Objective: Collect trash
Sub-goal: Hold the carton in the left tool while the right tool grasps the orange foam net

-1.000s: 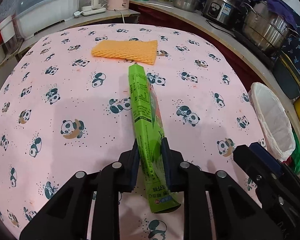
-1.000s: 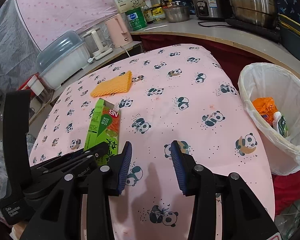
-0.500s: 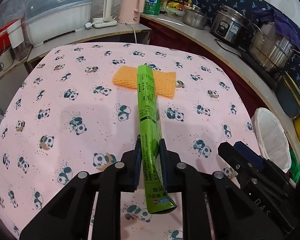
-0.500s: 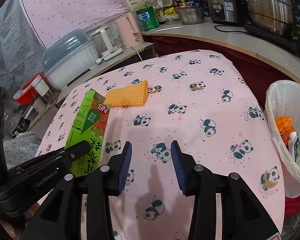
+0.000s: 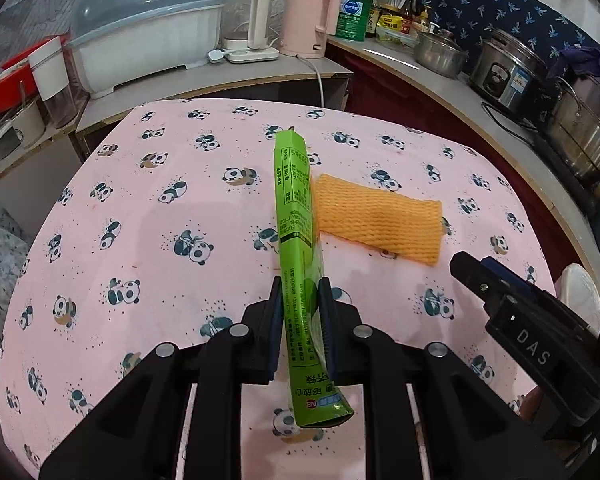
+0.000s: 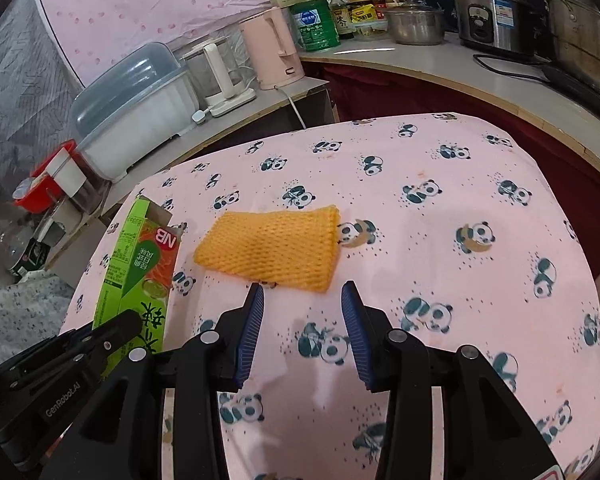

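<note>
Left wrist view: we note a table [image 5: 100,240] under a pink panda cloth, with an orange foam net [image 5: 380,220] lying flat on it. Our left gripper [image 5: 300,308] is clamped on a green carton [image 5: 294,200], held clear above the cloth. Our right gripper [image 6: 302,300] stands partly spread with nothing between its pads, just short of the net.

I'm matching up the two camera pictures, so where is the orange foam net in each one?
Left wrist: orange foam net right of centre, beside the held green box.
Right wrist: centre, just beyond the open fingers.
Shared landmark: pink kettle.
</note>
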